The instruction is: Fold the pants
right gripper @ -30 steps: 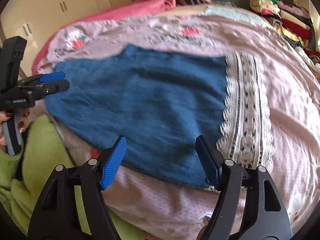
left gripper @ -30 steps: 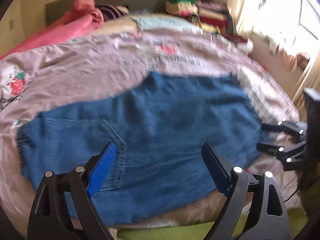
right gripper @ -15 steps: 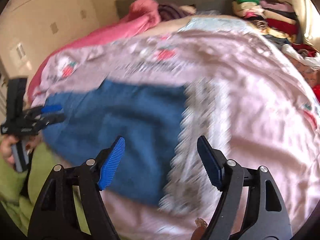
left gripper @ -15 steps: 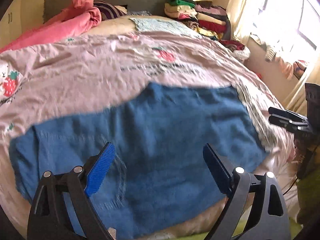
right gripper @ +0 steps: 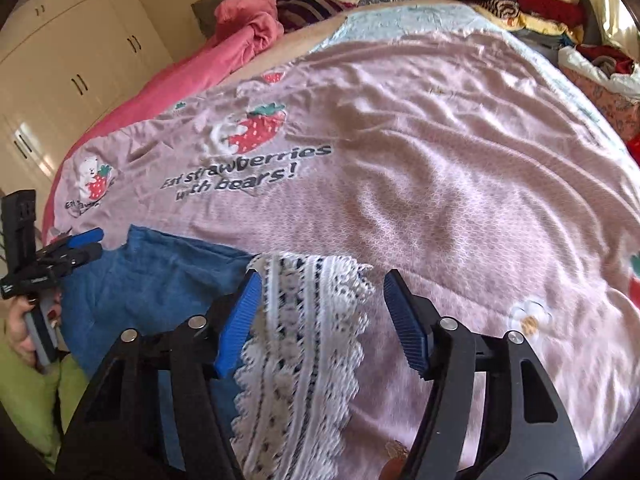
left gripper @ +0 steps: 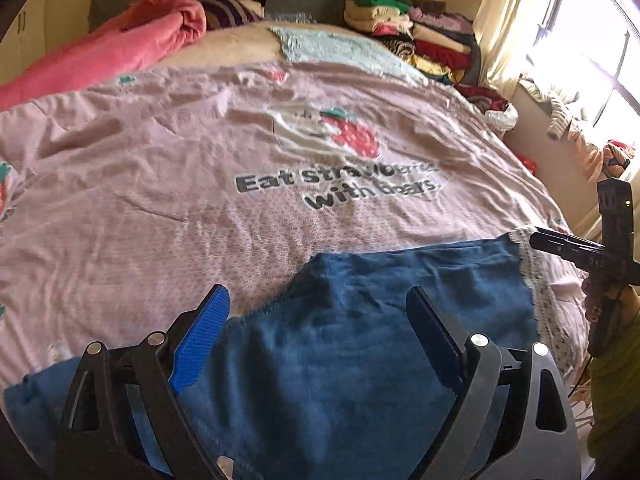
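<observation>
My left gripper (left gripper: 316, 336) fingers gape over the pants (left gripper: 360, 360) at the bed's (left gripper: 160, 200) near edge; right gripper (right gripper: 320, 320) fingers, just narrowing, straddle the lace hem (right gripper: 304, 344), gripping nothing; waistband cut off.

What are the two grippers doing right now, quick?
Left gripper: open, holding nothing, above the pants.
Right gripper: open, just been closing a bit, nothing gripped, lace trim below it.

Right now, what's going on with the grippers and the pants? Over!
Left hand-held gripper open above pants, holding nothing. Right hand-held gripper open over lace hem, jaws just been closing, nothing pinched. Pants flat on bedspread; nothing in the way.
</observation>
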Available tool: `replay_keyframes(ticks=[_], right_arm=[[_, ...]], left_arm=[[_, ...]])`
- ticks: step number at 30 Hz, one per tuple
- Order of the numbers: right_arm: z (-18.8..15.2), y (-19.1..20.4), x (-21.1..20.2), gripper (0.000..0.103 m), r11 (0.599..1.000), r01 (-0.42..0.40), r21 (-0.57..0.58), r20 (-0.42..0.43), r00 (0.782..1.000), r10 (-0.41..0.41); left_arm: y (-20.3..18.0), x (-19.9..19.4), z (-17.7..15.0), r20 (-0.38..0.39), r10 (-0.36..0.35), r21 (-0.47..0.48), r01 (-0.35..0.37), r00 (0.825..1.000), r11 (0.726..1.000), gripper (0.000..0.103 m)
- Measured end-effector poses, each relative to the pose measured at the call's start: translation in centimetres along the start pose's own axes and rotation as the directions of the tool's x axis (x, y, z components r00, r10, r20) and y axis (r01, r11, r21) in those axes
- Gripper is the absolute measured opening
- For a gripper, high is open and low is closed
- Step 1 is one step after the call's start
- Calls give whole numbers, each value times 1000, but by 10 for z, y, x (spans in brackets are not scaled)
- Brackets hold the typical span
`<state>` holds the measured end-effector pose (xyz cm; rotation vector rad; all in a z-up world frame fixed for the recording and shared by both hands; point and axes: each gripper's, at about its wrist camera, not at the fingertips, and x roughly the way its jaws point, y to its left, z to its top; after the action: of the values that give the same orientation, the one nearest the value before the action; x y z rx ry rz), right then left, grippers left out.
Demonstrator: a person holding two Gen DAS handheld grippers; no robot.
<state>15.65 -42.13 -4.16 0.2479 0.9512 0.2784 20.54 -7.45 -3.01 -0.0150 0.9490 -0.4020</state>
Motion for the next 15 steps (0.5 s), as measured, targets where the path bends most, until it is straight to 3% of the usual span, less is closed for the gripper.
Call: replay_keyframes(ticks=[3,7,9,10,13,15], right_arm=[[-1,-4,13,55,1000,-27,-1,-21,999,27],[-3,-3,23,45,998,-59,-21,-27,998,58],[-6,-2,23,31,995,-92,-28,-21,996,92],[-7,-1,22,25,994,-106,-31,-19,994,105],[-11,5,14,17,990,-129,-54,2,992,130],[-10,11,1,16,988,-132,-76,40,990,135]], left_arm=[[8,19,5,-26,-13,-27,12,1000,1000,89],[13,42,4,-54,-42,-51,40,998,998,87],[11,49,-1,-60,-63,-57,59,996,997,76],[6,50,-3,-56,-62,-42,60,996,997,66],[-1,46,-6,-45,-101,-34,100,994,994,14],[-4,35,-4,-19,-93,-17,93,995,996,9]])
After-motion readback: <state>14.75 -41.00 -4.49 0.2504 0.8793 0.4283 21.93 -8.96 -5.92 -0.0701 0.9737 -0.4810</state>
